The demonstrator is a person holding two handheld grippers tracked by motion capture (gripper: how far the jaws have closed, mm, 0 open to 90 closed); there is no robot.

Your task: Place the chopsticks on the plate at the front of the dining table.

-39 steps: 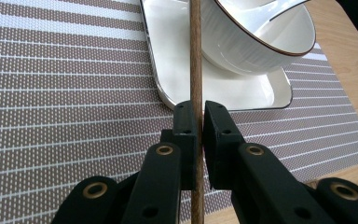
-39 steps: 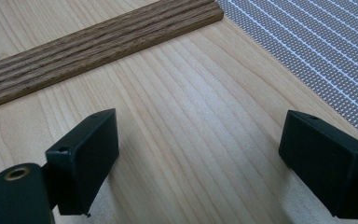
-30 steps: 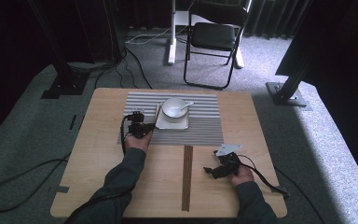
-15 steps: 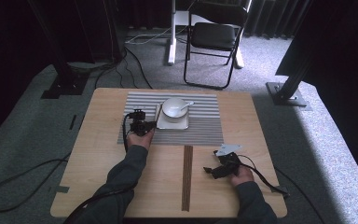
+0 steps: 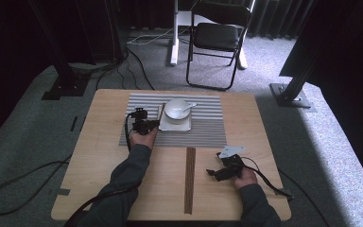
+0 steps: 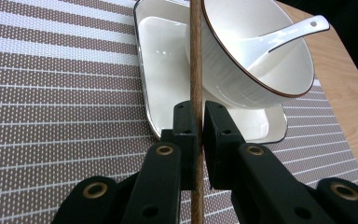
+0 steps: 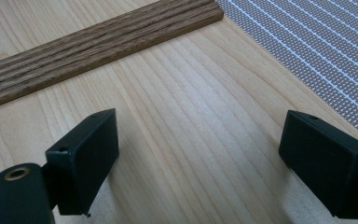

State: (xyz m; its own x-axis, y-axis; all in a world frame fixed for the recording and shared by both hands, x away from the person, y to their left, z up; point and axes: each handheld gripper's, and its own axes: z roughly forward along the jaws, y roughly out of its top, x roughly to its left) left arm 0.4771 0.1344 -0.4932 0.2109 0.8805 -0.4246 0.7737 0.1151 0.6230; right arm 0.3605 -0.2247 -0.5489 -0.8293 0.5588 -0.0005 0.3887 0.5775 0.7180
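Observation:
My left gripper (image 6: 196,112) (image 5: 144,126) is shut on a thin brown wooden stick (image 6: 196,56) (image 5: 161,112), which runs up between the jaws along the left edge of a white rectangular plate (image 6: 161,60) (image 5: 175,126). A white bowl (image 6: 242,70) (image 5: 176,109) with a white spoon (image 6: 284,35) in it sits on that plate. All of this rests on a striped placemat (image 5: 203,135) (image 6: 56,93). My right gripper (image 7: 200,154) (image 5: 217,173) stands open just above bare tabletop, nothing between its jaws, near the table's front right.
A dark wooden strip (image 5: 189,179) (image 7: 88,46) lies lengthwise on the wooden table (image 5: 99,156), left of the right gripper. The placemat corner (image 7: 317,51) is in the right gripper view. A cable trails off the table's right front. A folding chair (image 5: 217,38) stands beyond the far edge.
The left gripper with the stick has edged slightly toward the plate. The right hand has stayed where it was.

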